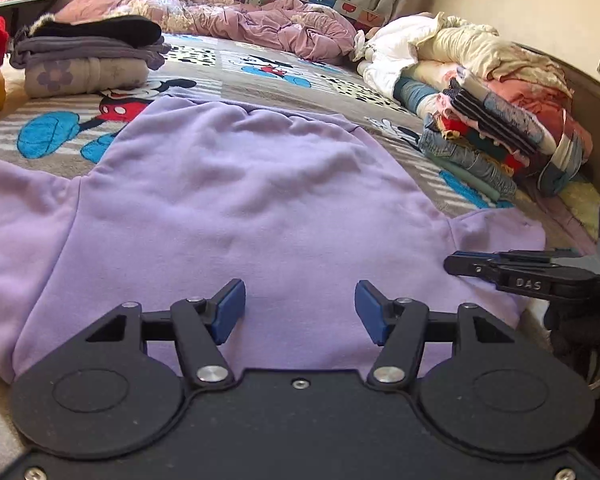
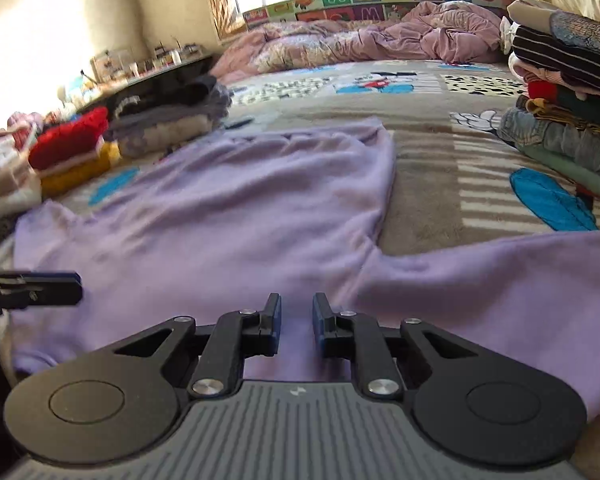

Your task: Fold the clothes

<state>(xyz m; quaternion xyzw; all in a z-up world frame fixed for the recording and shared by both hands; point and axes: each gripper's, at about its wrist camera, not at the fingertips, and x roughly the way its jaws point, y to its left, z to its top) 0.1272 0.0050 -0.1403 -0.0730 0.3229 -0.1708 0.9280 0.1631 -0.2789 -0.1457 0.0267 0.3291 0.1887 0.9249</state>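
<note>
Here the left gripper (image 1: 300, 312) hovers low over the near hem of the lilac sweatshirt (image 1: 235, 200), its blue pads spread wide, nothing between them. The right gripper (image 2: 296, 324) sits over the same near hem, toward the right sleeve (image 2: 480, 280); its jaws stand narrow with a small gap, gripping no cloth. The sweatshirt lies flat at the near edge of the bed, on the cartoon-print blanket (image 1: 259, 72), both sleeves spread sideways. Beyond it, near the bed's left edge, a short folded stack (image 1: 87, 60), grey and black garments. Along the right edge, a taller stack of mixed clothes (image 1: 500, 128). At the far edge, a rumpled pink quilt (image 1: 227, 16).
</note>
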